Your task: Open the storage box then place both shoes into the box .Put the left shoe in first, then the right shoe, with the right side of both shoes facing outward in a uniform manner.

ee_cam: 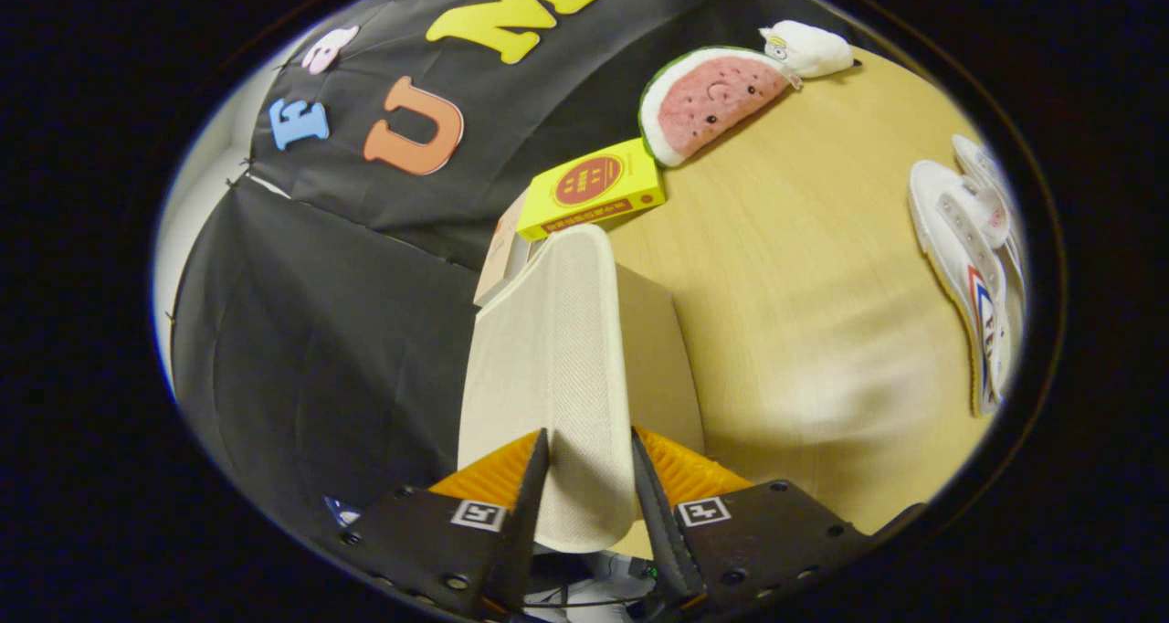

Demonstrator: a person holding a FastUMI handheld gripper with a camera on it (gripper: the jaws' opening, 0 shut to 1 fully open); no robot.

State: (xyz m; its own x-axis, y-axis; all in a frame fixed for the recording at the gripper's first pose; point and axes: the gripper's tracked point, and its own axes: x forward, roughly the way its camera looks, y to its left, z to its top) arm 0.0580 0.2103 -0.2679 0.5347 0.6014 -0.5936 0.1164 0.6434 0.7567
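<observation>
The storage box lid (pixel 557 376) is held between the tongs (pixel 589 463) at lower centre, a carton (pixel 594 187) behind it, shoes (pixel 973 258) on the worktop (pixel 804 312) at right.

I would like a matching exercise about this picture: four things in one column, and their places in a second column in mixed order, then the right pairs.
Things:
1. box lid
2. yellow carton
3. watermelon plush
4. white shoes

Places:
A. on the table, far off to the side of the claw
B. between the claw's two fingers, both pressing on it
C. beside the small white plush, near the cloth wall
D. just beyond the lid's far end

Pairs: 1-B, 2-D, 3-C, 4-A
</observation>
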